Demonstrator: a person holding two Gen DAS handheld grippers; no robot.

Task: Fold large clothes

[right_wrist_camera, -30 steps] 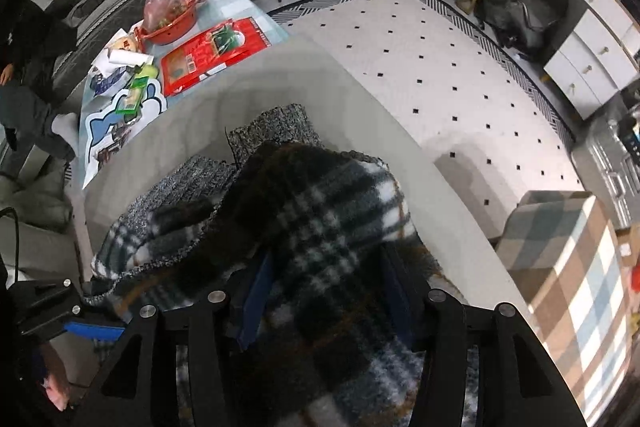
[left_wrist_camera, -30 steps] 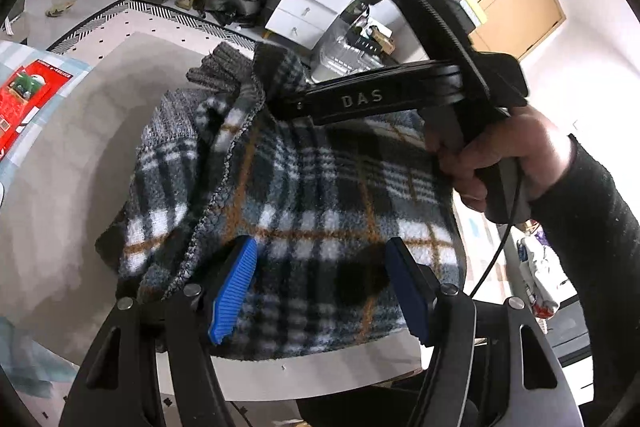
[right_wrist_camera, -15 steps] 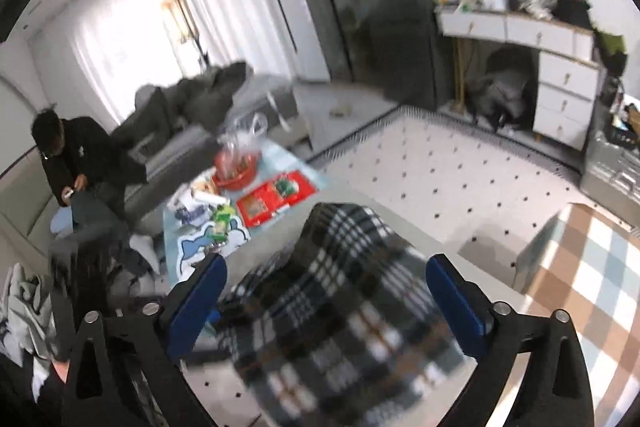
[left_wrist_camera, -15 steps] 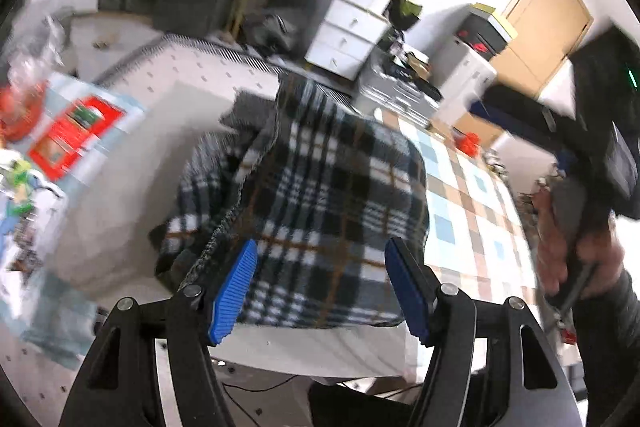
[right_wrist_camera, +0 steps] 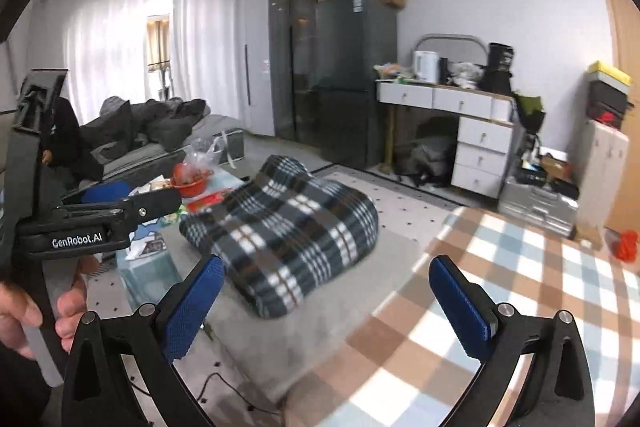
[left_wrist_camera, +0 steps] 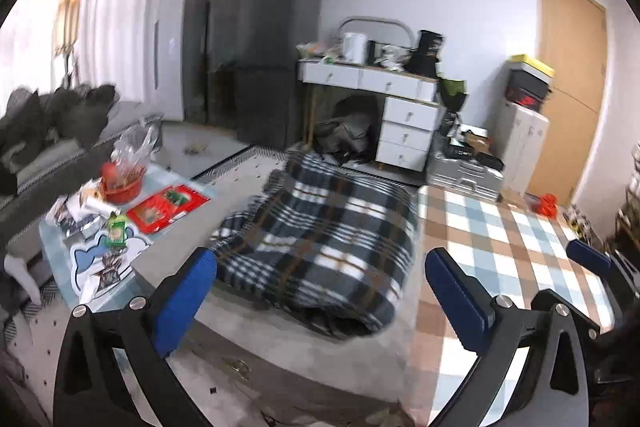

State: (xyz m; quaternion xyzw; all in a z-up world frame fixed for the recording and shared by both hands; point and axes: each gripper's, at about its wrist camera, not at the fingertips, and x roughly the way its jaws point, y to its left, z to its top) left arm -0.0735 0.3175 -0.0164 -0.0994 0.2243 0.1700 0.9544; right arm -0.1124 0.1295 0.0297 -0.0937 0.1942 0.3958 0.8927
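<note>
Left gripper (left_wrist_camera: pixel 320 291) opening to full spread, nothing between the jaws; right gripper (right_wrist_camera: pixel 326 297) gaping empty too. Plaid garment (left_wrist_camera: pixel 320 239) sits bundled on the grey table (left_wrist_camera: pixel 320 355) ahead of me. I reckon that puffy bundle could spring open or slump toward the near edge, since nothing pins it.

Black-white plaid garment (left_wrist_camera: pixel 320 243), blue-brown checked tablecloth (left_wrist_camera: pixel 500 247)
</note>
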